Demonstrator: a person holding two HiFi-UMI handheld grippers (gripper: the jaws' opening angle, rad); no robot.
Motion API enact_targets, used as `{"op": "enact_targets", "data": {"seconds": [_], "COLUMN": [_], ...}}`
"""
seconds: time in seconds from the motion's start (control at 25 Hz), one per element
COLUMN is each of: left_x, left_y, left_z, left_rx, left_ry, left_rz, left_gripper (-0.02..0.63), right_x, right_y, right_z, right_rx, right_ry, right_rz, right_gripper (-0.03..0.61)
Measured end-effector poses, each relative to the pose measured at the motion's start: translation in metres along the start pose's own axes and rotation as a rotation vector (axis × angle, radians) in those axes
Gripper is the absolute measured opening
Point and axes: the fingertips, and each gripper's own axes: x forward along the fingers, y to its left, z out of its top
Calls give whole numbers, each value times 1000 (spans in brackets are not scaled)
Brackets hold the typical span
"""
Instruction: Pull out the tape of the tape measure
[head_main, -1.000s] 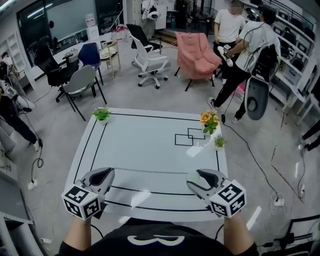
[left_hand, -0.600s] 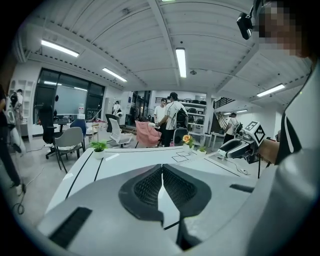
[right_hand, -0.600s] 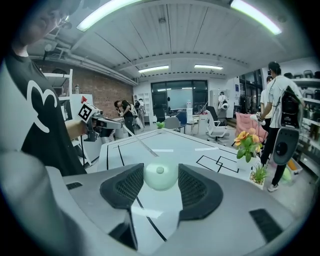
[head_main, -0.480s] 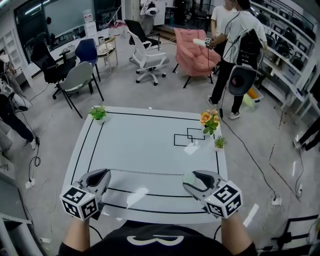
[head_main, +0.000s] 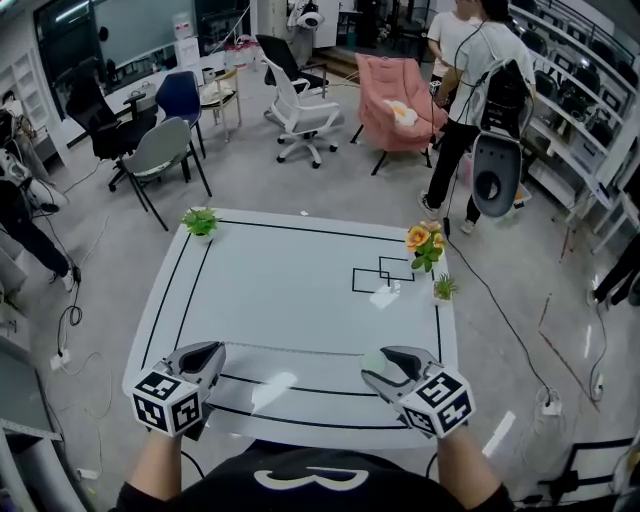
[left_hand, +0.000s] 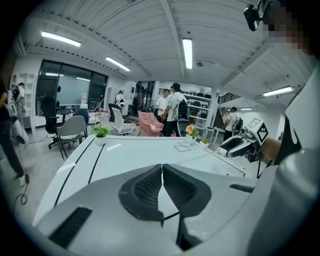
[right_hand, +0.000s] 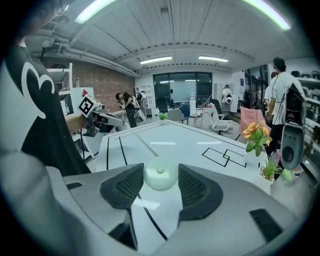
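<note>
The right claw clasps the round case, judged light and slippery, by its sides, while the left claw is clenched on the thin, springy tape end.

White table bears a green plant, orange flowers and a small plant.
</note>
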Motion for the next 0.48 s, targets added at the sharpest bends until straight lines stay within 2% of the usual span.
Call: {"op": "enact_targets", "data": {"seconds": [0.28,0.48], "left_x": [10,22], "left_y": [10,12], "left_z": [-35,-63], "left_rx": [-46,-5], "left_ry": [78,152], "left_rz": [22,64], "left_gripper": [14,14], "right_x": [27,45], "right_y": [0,-5], "right_z": [-27,-47], "right_rx": [5,-34], "right_ry": [78,152], "right_rz": [23,-7], "right_gripper": [221,221]}}
